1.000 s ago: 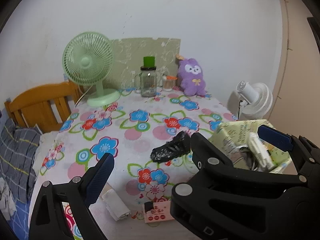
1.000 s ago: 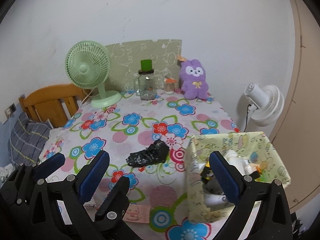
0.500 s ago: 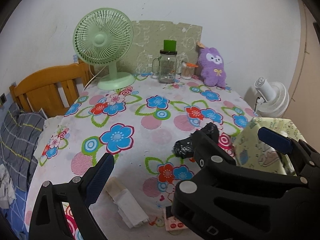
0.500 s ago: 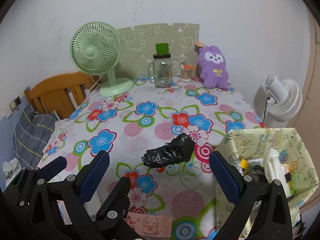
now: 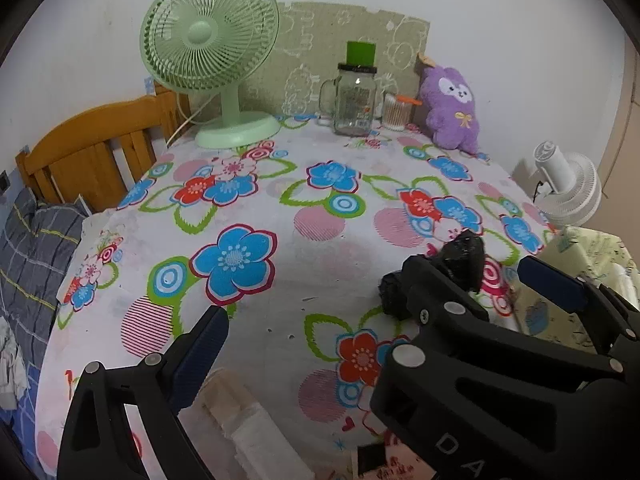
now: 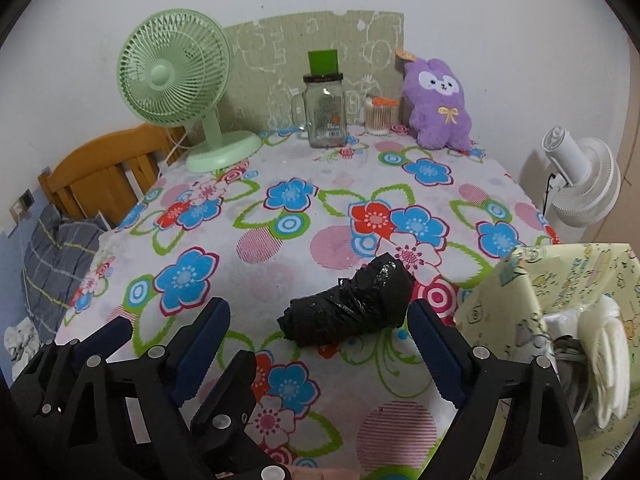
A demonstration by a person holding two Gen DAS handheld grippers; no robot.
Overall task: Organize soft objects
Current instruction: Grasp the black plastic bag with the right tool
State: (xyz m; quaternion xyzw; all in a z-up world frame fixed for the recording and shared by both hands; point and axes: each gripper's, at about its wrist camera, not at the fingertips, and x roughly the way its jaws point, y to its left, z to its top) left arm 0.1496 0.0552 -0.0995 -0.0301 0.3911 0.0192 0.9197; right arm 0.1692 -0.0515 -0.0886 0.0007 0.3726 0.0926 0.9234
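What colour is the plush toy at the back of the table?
Purple plush toy, with a white face and yellow bow; clearest in the right wrist view.

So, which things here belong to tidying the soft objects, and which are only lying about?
Job:
- black plastic bundle
- purple plush toy
- patterned storage box
- right hand-held gripper, open

Lying about:
- green fan
- glass jar
- cotton swabs

Bare tablecloth (image 6: 256, 280) left of black bundle (image 6: 352, 304)
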